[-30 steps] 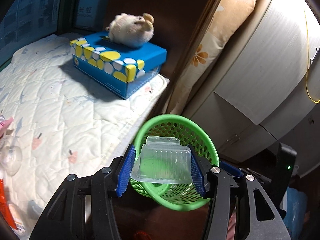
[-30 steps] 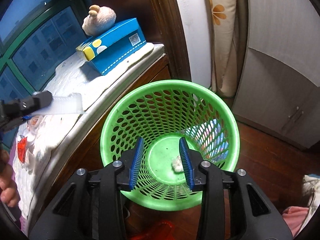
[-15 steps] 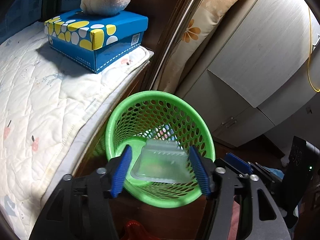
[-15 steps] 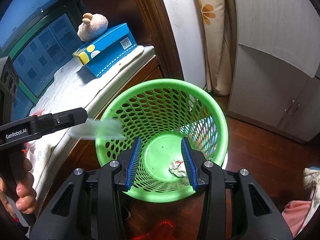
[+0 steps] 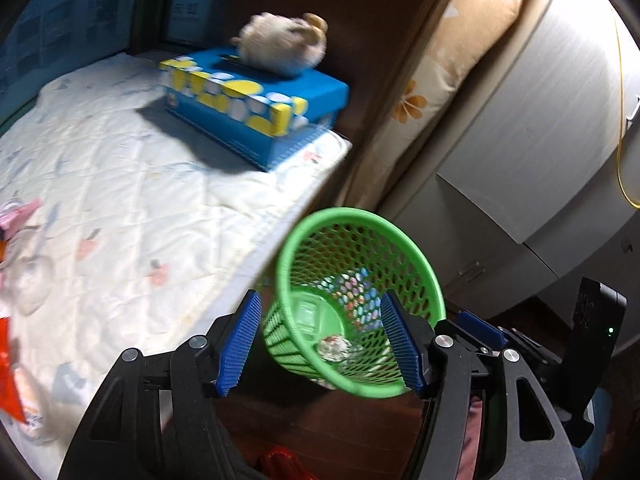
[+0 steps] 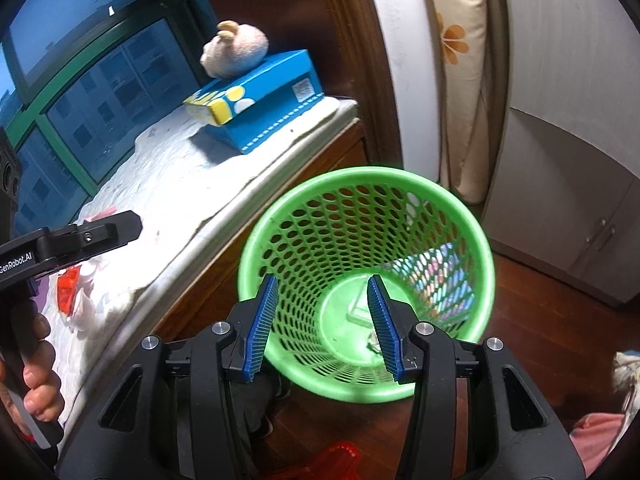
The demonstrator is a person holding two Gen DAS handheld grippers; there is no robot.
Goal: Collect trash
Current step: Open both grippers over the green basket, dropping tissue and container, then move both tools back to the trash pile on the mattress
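Left wrist view: left tongs now spread and empty; the clear plastic tray they pinched a second ago lies ahead of them in the green basket, beside a crumpled wad. Right tongs spread, empty above it. More wrappers left on bed.

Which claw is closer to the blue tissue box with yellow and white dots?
Left. The left claw hangs by the quilted ledge on which the blue tissue box with yellow and white dots stands; the right claw hovers over the green mesh plastic basket, farther out.
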